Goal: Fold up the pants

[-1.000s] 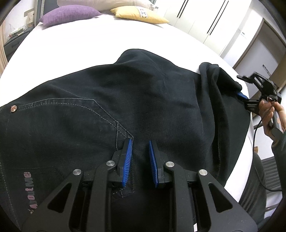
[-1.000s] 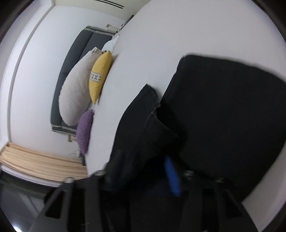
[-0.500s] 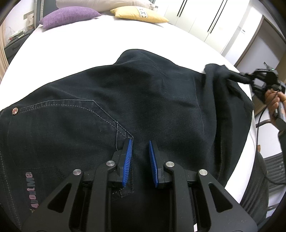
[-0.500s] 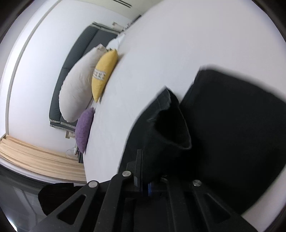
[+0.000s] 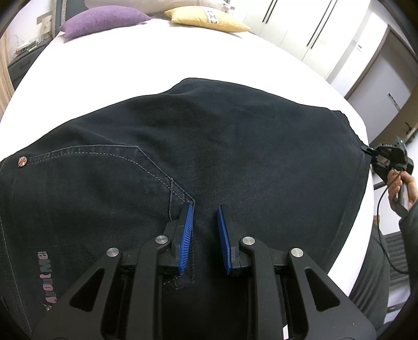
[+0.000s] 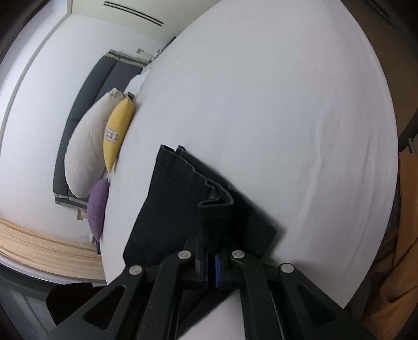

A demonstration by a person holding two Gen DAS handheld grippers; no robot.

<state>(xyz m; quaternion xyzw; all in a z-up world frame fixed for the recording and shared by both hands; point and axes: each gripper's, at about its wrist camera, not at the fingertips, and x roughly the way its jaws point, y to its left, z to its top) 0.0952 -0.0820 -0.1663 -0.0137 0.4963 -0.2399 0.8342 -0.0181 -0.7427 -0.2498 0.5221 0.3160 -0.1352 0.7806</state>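
Observation:
Black pants (image 5: 209,146) lie spread flat on a white bed (image 5: 135,60), back pocket stitching and a rivet at the left. My left gripper (image 5: 205,211) is open, its blue pads resting on the fabric by the pocket corner. My right gripper (image 6: 210,261) is shut on the hem of a pant leg (image 6: 183,198). In the left wrist view it (image 5: 365,150) holds the pants' far right edge at the bed's side.
A purple pillow (image 5: 104,17), a yellow pillow (image 5: 206,19) and a beige pillow (image 6: 83,149) lie at the head of the bed. White wardrobe doors (image 5: 308,28) stand behind. An orange cloth (image 6: 397,235) is at the right.
My right gripper pulled the folded-over leg end outward to the right, and the pants now lie flat. My left gripper stayed in place.

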